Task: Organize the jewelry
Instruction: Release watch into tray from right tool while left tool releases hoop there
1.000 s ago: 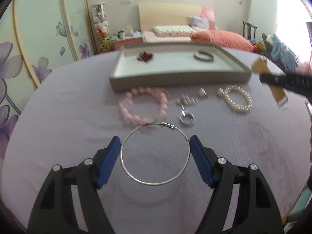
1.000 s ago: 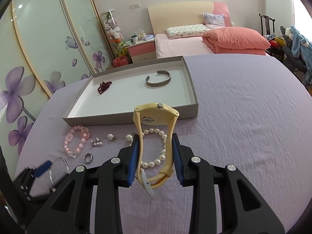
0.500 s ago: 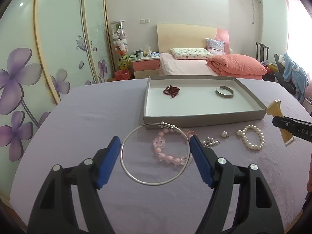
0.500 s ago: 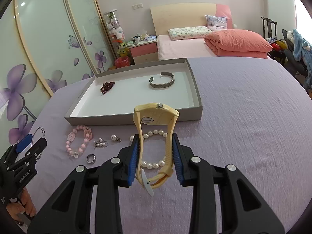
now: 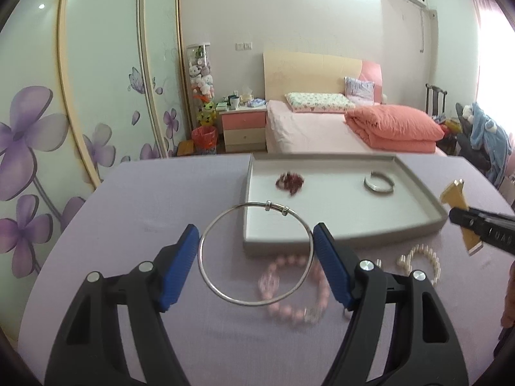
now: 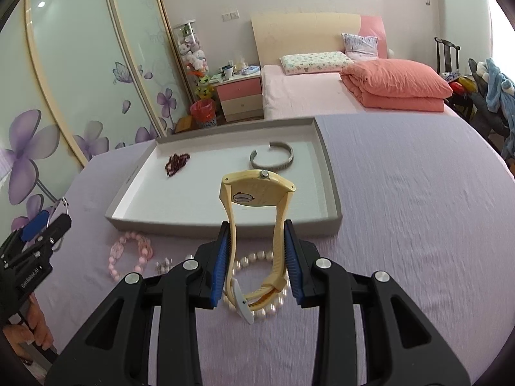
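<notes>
My left gripper [image 5: 256, 251] is clamped across a thin silver bangle [image 5: 256, 254], one blue pad on each side of the ring, so the hoop faces me with its small clasp at the top. It hangs clear of the purple cloth [image 5: 145, 225]. My right gripper [image 6: 257, 251] is closed on the strap of a yellow watch [image 6: 257, 189], the case standing up beyond the pads and the buckle end dangling below them.

The tray [image 5: 341, 238] is what both moves turn on. From the left gripper it lies ahead and a little to the right; the bangle's far edge already overlaps the tray's near left corner in this view, though I judge it is above the rim, not inside it. From the right gripper the tray is straight ahead, its near wall just beyond the watch case, so I judge the right hand has the shorter, straighter path.

Inside the tray sit a dark red bead cluster [image 6: 177, 163] on the left and a grey cuff [image 6: 273, 160] on the right, well apart, with bare floor between them. On the cloth near the tray lie a pink bracelet [image 6: 130, 252] and a pearl bracelet [image 5: 421, 260].
</notes>
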`<state>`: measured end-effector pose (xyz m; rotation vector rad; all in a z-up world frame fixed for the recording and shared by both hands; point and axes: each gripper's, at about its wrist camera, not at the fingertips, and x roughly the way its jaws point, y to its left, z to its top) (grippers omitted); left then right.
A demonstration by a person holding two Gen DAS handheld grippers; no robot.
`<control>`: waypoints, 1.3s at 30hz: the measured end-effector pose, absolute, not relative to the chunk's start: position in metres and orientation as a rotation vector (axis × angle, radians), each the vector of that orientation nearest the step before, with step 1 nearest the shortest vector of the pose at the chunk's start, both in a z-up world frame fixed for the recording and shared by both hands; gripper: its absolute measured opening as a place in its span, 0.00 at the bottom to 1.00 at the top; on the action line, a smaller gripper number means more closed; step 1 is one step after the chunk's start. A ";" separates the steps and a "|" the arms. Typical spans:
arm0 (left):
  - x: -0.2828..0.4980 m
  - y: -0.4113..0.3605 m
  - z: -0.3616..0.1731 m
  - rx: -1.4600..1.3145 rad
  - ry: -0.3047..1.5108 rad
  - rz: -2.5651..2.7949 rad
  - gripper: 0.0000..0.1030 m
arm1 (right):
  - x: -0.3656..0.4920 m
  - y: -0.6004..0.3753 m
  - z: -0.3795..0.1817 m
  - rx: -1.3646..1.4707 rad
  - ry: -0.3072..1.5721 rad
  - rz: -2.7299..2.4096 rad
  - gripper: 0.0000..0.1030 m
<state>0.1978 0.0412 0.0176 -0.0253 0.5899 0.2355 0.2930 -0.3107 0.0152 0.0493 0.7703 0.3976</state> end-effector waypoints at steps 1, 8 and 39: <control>0.203 0.042 0.021 -0.030 0.580 0.230 0.69 | 0.298 -0.309 0.017 0.050 0.762 0.398 0.32; 0.259 0.054 0.036 -0.098 0.549 0.162 0.69 | 0.343 -0.290 0.025 0.046 0.711 0.406 0.33; 0.343 0.058 -0.014 -0.138 0.659 0.097 0.69 | 0.391 -0.278 -0.025 -0.026 0.827 0.348 0.70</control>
